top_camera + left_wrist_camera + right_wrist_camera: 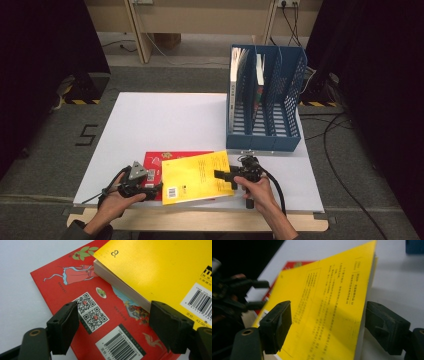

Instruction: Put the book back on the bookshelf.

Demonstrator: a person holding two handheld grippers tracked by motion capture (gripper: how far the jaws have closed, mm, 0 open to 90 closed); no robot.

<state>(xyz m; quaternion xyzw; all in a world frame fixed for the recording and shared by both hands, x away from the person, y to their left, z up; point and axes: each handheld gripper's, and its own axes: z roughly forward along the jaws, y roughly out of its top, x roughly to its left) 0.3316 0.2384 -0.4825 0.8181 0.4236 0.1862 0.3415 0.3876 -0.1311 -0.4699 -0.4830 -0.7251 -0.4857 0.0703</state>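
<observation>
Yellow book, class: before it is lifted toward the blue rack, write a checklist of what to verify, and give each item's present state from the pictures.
1. Right gripper straddles the yellow book edge: ok; whether its pads press the book: cannot tell.
2. Left gripper gripping anything: not ok, its jaws stand apart over the red book, one by the yellow book's corner.
3. Yellow book free of the red book: not ok, it lies partly on top.
4. Empty slot in the blue rack: ok, the right compartment looks vacant.
5. Table path to the rack unobstructed: ok.
</observation>
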